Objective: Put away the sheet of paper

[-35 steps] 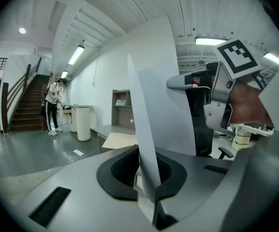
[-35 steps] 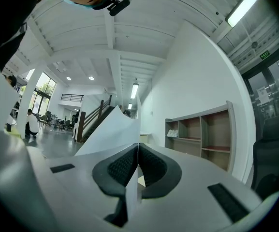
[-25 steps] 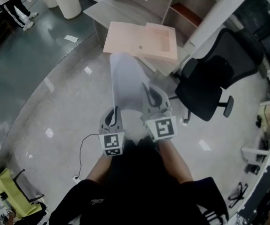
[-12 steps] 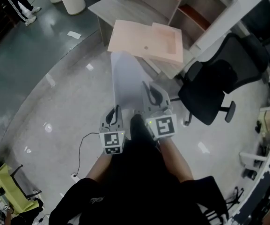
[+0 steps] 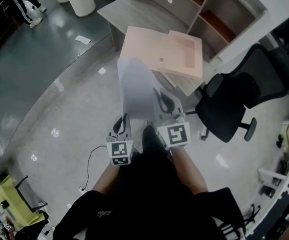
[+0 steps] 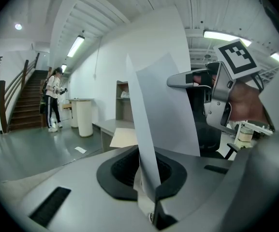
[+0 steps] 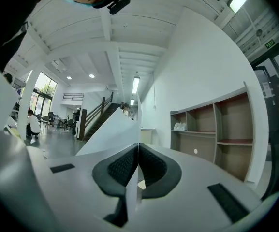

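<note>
Desk (image 5: 144, 15) nearer; paper sheet (image 5: 134, 84) pinched by left hand-held gripper (image 5: 123, 117) and right hand-held gripper (image 5: 158, 94).

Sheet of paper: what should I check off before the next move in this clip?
1. Left gripper fingers shut on the sheet of paper: ok.
2. Right gripper fingers shut on the same sheet: ok.
3. Sheet clear of the floor: ok.
4. Free spot on the desk ahead: cannot tell; pinkish boards cover its near part.
5. Office chair apart from the sheet: ok.
</note>
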{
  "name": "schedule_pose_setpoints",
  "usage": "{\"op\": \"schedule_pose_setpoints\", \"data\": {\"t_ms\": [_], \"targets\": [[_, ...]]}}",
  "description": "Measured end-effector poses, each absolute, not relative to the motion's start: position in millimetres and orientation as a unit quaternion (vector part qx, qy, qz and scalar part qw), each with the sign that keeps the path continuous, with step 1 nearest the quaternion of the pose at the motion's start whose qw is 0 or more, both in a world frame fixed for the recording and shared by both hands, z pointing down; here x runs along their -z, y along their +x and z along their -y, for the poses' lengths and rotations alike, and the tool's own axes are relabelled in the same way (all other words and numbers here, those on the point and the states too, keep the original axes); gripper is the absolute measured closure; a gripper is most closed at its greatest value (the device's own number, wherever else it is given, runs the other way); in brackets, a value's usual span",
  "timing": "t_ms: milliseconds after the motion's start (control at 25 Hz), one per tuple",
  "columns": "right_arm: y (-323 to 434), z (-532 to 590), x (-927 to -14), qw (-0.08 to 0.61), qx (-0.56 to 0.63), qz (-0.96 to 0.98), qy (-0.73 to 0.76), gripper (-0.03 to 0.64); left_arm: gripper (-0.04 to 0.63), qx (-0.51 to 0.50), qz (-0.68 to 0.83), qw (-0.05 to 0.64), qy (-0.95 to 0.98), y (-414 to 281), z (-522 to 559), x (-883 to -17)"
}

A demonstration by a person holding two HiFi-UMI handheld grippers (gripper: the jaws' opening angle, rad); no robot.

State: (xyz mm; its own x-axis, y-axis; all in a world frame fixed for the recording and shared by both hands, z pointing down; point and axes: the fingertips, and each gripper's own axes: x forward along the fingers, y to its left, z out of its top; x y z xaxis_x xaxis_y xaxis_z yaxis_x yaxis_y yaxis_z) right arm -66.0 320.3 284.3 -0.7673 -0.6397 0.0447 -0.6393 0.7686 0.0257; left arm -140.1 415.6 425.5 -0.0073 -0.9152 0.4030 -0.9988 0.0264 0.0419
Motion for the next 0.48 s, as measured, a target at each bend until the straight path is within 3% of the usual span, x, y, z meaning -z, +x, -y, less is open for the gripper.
{"op": "schedule_pose_setpoints", "data": {"t_ms": [480], "targets": [[-75,-218,-313,0.039,-0.031,0.946,0.322,0.600,0.549,-0.166,0.696,0.191,0.672,-154,-326,-445]]}}
